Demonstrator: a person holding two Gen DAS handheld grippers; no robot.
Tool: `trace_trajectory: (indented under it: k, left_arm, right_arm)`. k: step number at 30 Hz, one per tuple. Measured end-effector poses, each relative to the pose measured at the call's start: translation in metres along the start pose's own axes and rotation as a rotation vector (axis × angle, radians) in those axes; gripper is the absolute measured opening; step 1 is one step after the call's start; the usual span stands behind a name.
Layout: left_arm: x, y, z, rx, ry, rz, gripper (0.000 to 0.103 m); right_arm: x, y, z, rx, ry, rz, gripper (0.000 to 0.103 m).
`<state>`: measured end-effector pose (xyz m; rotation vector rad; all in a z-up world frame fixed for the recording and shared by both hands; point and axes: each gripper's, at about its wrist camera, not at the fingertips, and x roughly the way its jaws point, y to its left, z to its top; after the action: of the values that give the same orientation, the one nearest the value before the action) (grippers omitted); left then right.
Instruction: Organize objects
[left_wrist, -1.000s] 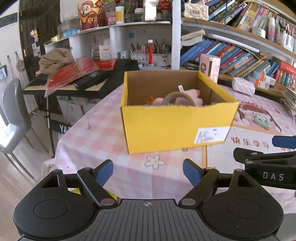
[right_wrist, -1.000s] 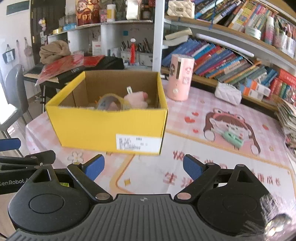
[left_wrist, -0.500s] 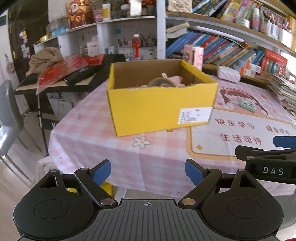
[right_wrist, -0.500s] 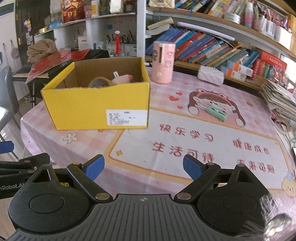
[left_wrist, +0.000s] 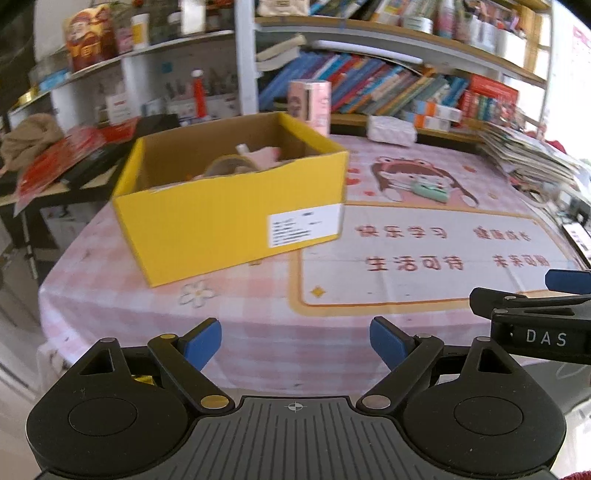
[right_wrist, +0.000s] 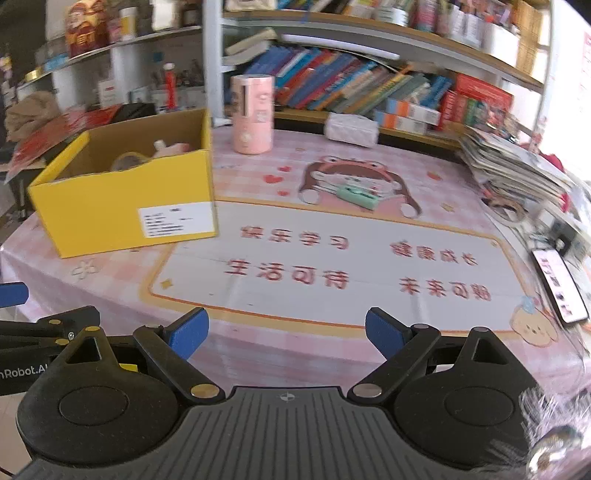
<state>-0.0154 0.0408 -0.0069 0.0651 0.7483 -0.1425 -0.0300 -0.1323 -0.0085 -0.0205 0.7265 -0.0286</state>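
Pink checked tabletop (right_wrist: 258, 155) carrying a yellow box (left_wrist: 229, 221) at its left, long axis running left to right, open top up (tape roll (left_wrist: 227, 164) inside). Left claw (left_wrist: 295, 345) and right claw (right_wrist: 286, 334) both spread wide, empty, above the near edge.

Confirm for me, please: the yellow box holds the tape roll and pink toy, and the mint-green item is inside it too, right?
Not quite. The mint-green item is not in the yellow box; the right wrist view shows it lying on the tablecloth's cartoon figure, well apart. The tape roll and pink toy are inside.
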Motion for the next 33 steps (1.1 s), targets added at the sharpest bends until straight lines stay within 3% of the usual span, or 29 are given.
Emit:
trace_trajectory:
  k: [16,33]
  left_arm:
    - [0.036,-0.055,0.031,0.075,0.016,-0.069,0.09]
    - [0.094,-0.095,0.088,0.028,-0.005,-0.031,0.09]
  right_arm:
    - [0.022,-0.06,0.012,0.082,0.024,-0.082,0.092]
    - [0.087,-0.113,0.076,0.036,0.011,-0.025,0.092]
